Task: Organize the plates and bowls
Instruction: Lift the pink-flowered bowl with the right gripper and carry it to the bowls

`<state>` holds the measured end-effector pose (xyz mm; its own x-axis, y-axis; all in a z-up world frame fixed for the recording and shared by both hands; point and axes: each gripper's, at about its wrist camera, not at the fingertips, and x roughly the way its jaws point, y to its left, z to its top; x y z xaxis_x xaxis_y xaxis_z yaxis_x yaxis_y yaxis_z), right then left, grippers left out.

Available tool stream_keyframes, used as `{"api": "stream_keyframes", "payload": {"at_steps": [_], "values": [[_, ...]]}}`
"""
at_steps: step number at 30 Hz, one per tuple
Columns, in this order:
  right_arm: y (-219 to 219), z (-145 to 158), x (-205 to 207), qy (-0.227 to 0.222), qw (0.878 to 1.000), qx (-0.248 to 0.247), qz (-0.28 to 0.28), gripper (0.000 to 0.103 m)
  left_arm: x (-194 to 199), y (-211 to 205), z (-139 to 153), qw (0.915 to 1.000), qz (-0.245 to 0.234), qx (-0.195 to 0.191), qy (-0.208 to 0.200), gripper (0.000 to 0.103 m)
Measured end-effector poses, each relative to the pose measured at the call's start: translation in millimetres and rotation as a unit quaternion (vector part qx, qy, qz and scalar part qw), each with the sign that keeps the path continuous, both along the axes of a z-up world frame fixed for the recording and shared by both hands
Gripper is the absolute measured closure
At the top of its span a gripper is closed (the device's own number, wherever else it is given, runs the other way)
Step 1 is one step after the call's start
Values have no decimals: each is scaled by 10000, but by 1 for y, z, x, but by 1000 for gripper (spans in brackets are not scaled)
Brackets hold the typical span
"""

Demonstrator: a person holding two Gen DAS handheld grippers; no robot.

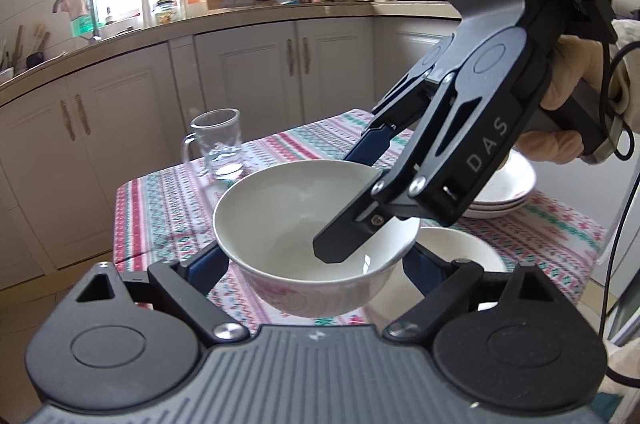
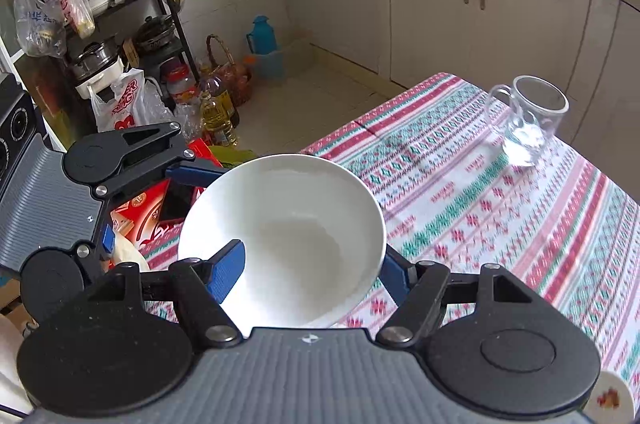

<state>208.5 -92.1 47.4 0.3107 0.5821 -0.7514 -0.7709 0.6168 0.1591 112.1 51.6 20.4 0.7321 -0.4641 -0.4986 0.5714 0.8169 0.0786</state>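
Right claw (image 1: 362, 192) pinches the bowl (image 1: 304, 216) rim; left claw (image 1: 316, 264) spread beside it. Thin grip; bowl could slip onto tabletop (image 1: 160, 208).

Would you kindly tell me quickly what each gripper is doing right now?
Left gripper: open around the white ceramic bowl; grip uncertain.
Right gripper: shut on the bowl's rim, one finger inside.
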Motion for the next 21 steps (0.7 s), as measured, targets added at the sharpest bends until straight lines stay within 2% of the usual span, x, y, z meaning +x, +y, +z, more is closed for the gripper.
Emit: {"api": "stream_keyframes", "payload": {"at_steps": [9, 21], "values": [[-30, 5, -32, -116, 9996, -15, -254, 26, -16, -24, -1, 9996, -276, -80, 67, 10], [-60, -7, -60, -84, 9988, -77, -481, 26, -32, -44, -13, 9985, -418, -181, 312, 10]]}}
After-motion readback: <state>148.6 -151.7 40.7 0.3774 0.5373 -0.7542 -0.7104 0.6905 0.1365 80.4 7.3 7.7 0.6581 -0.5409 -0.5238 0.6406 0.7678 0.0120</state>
